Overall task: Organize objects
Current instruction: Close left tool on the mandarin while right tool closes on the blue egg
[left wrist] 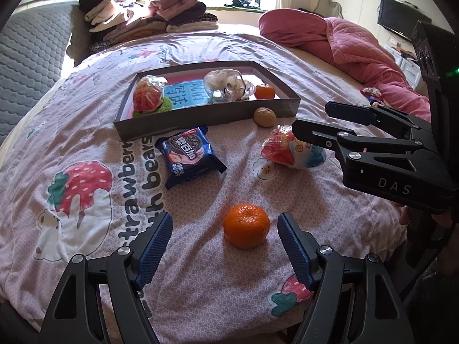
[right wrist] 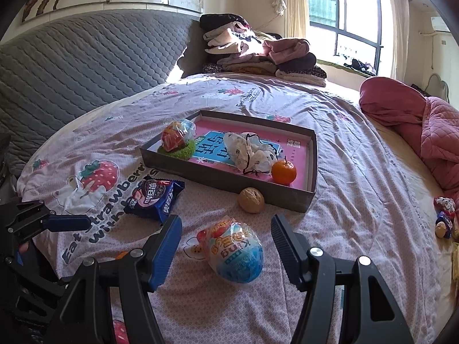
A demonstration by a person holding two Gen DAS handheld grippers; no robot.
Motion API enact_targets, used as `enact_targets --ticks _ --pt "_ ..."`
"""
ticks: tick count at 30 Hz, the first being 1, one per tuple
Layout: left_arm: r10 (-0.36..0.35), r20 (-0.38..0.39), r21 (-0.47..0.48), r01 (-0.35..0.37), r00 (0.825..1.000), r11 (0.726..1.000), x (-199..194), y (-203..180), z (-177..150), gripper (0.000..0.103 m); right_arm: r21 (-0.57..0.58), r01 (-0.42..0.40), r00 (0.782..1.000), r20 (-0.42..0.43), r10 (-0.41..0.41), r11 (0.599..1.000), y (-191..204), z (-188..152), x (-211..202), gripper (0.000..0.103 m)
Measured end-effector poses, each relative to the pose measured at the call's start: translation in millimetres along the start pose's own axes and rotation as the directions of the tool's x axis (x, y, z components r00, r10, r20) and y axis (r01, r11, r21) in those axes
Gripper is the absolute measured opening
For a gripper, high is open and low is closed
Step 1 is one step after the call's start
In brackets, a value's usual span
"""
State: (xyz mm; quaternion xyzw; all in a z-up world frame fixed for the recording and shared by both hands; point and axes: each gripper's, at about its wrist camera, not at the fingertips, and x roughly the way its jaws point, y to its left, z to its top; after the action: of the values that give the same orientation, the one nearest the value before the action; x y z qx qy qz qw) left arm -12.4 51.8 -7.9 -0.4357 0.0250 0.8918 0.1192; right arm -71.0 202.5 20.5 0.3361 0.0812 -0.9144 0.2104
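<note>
Left wrist view: blue-padded left gripper (left wrist: 225, 246) nearest, jaws spread wide with nothing gripped. Mandarin (left wrist: 246, 226) sits on the bedspread (left wrist: 86, 149) between the pads, closer to the right one, touching neither. Ahead of the jaws: Oreo packet (left wrist: 189, 156), walnut (left wrist: 264, 116) against the box wall, then the shallow cardboard box (left wrist: 206, 116) holding a second mandarin (left wrist: 264, 91), a crumpled bag and a wrapped egg.

Right wrist view: right gripper (right wrist: 226, 246) open too, straddling a wrapped toy egg (right wrist: 235, 253) without contact.

Likely step: each gripper closes on its item, then carries it to the box. Centre the mandarin before closing; squeeze gently, since round fruit may roll on soft bedding. Grip the egg across its narrow width.

Hard to read: packet lettering is warped, small items at the right edge are blurred, and the lower jaw arms are cropped.
</note>
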Motion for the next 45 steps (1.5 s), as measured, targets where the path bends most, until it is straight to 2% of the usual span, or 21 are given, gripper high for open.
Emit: enact_targets --ticks 20,31,45 --pt "-0.012 -0.031 -0.001 0.012 0.999 1.0 15.1 -2.6 -3.4 0.077 -0.014 -0.004 0.999 -0.05 0.003 1.0 -1.0 -8.8 15.9 0.064" --pt "-0.011 -0.036 -0.02 0.01 0.999 1.0 27.8 -0.3 -2.6 0.077 -0.043 0.023 0.995 -0.094 -0.027 0.999 -4.0 -20.7 40.3 0.064" --pt "-0.019 -0.03 -0.02 0.018 0.999 1.0 38.3 0.6 -1.6 0.076 -0.074 0.005 0.997 -0.082 -0.011 0.997 4.8 -21.2 57.1 0.064"
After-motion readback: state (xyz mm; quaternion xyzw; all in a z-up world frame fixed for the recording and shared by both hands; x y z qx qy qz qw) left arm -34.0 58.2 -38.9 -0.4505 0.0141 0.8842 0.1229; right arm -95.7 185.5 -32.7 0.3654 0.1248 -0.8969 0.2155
